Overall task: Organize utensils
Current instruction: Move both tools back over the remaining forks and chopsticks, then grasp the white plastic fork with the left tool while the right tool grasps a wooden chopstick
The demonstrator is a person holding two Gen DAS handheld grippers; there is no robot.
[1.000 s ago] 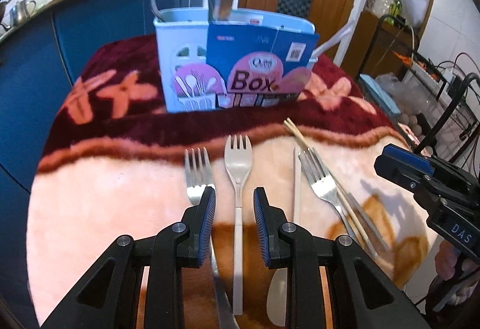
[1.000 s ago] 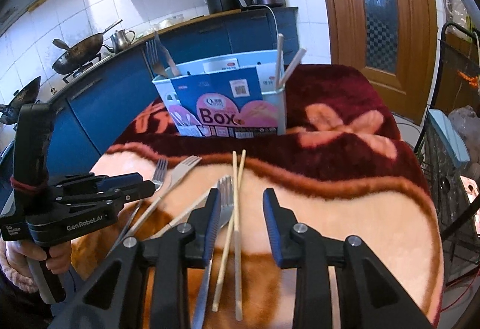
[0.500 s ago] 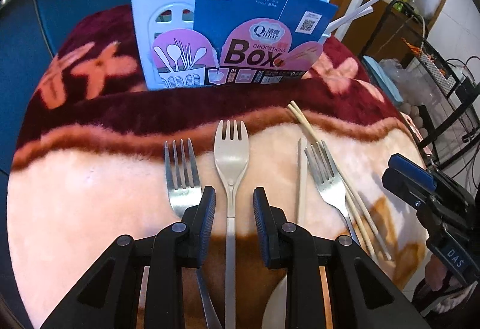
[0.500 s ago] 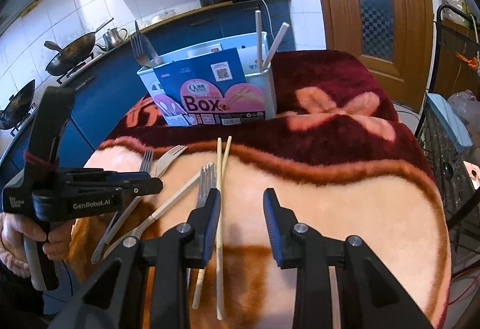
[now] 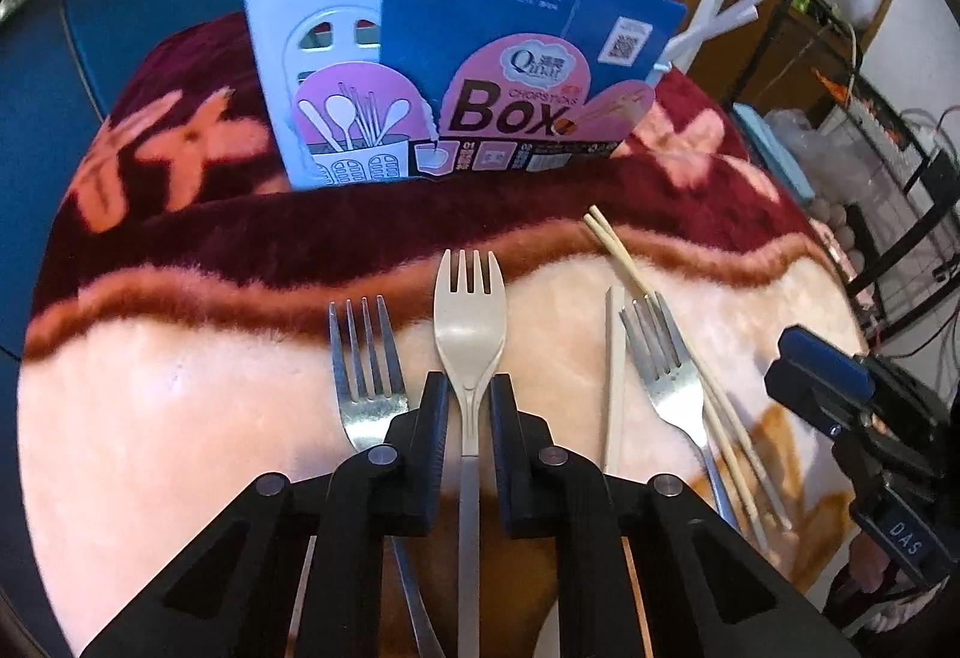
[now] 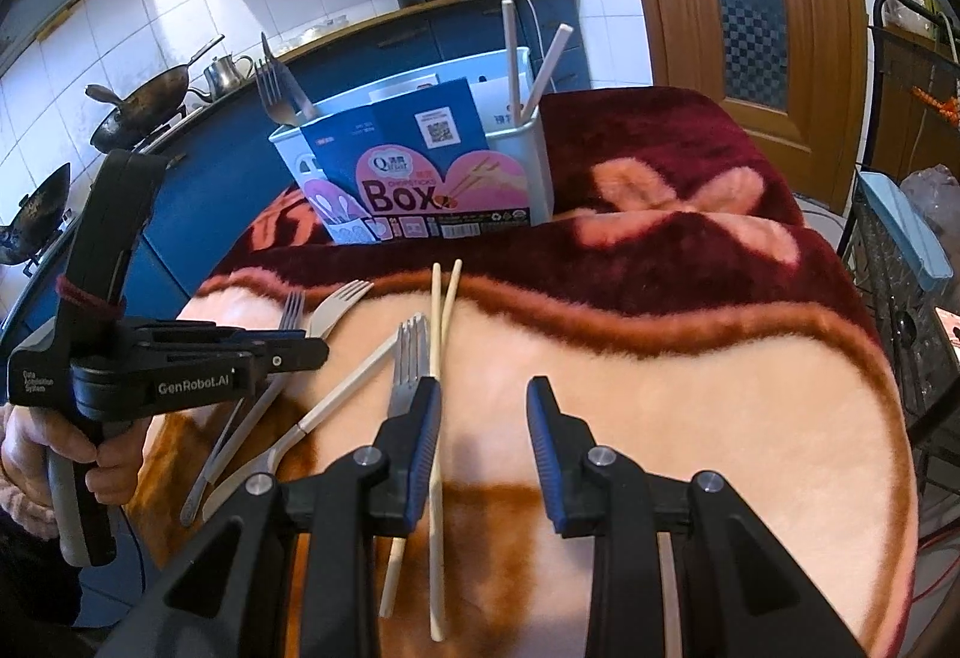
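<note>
Upright, the utensil box holds a fork (chopsticks too).
</note>
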